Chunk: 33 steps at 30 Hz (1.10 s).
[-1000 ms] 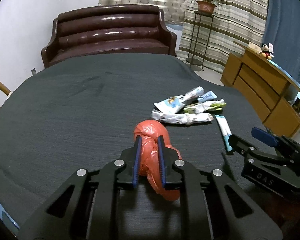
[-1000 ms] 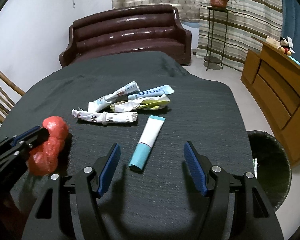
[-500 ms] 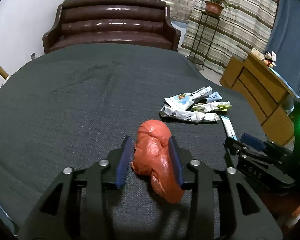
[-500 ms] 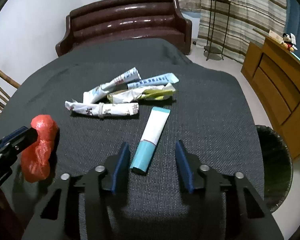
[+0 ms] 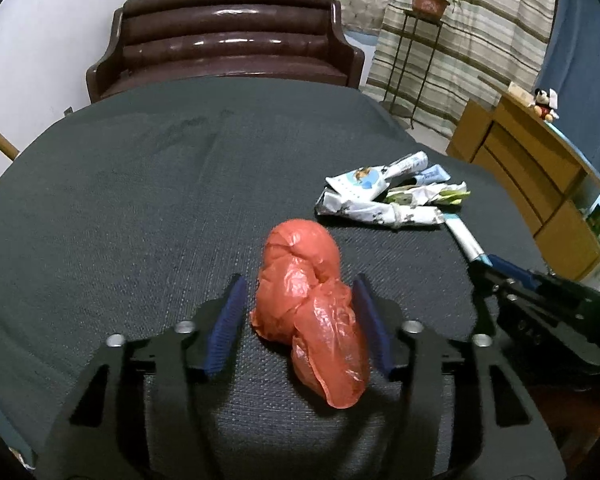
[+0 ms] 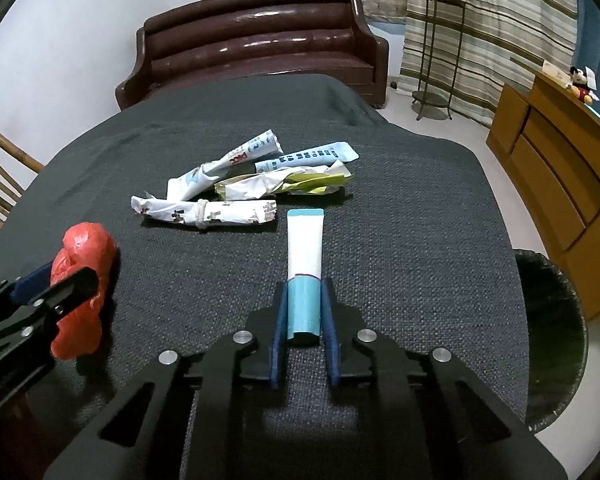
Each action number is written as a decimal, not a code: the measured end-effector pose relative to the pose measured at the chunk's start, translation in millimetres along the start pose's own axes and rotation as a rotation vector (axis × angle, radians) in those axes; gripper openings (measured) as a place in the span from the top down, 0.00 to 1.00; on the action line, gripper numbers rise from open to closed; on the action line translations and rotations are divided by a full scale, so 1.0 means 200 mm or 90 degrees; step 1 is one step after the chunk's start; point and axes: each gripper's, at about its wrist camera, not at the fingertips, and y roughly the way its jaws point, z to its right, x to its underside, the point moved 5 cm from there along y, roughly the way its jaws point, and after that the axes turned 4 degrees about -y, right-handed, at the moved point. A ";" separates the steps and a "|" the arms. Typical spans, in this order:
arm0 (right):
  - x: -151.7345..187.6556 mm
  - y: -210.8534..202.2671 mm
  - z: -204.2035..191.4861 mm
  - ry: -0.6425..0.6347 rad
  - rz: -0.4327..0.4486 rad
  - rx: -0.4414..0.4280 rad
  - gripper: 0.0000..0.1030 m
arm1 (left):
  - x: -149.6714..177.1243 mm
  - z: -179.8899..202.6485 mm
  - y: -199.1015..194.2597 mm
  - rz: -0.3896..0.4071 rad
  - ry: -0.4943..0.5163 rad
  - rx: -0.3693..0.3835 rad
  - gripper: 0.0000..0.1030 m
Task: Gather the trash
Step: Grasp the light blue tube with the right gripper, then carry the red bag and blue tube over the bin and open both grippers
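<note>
A crumpled red plastic bag (image 5: 312, 304) lies on the dark table between the spread jaws of my left gripper (image 5: 300, 316), which is open and does not touch it. The bag also shows in the right wrist view (image 6: 82, 280). My right gripper (image 6: 303, 316) is shut on the blue cap end of a white and blue tube (image 6: 304, 256) that lies on the table. A pile of crumpled wrappers (image 6: 244, 184) lies just beyond the tube and also shows in the left wrist view (image 5: 388, 200).
A black trash bin (image 6: 556, 344) stands on the floor off the table's right edge. A brown sofa (image 6: 256, 48) is behind the table, a wooden dresser (image 6: 560, 176) at the right, a wooden chair (image 6: 0, 184) at the left.
My left gripper opened and let go of the red bag, which now rests on the table. My right gripper moved forward and closed on the tube's cap end.
</note>
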 end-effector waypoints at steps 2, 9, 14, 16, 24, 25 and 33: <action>0.00 0.00 0.00 0.001 0.002 -0.002 0.84 | 0.00 0.01 0.00 0.002 0.006 -0.004 0.60; 0.01 -0.02 0.02 0.003 0.015 -0.010 0.88 | 0.02 0.01 -0.01 0.017 0.023 -0.012 0.66; 0.02 -0.05 0.05 0.010 0.027 -0.011 0.89 | 0.01 0.04 -0.04 0.030 0.036 -0.013 0.67; 0.02 -0.07 0.06 0.013 0.031 -0.011 0.89 | 0.01 0.06 -0.05 0.036 0.041 -0.012 0.67; 0.04 -0.16 0.16 0.030 0.062 0.001 0.89 | -0.02 0.19 -0.09 0.051 0.061 0.005 0.67; 0.04 -0.17 0.18 0.032 0.066 0.005 0.89 | -0.02 0.21 -0.09 0.052 0.064 0.008 0.67; 0.07 -0.31 0.39 0.063 0.107 0.054 0.89 | -0.03 0.47 -0.10 0.071 0.104 0.052 0.67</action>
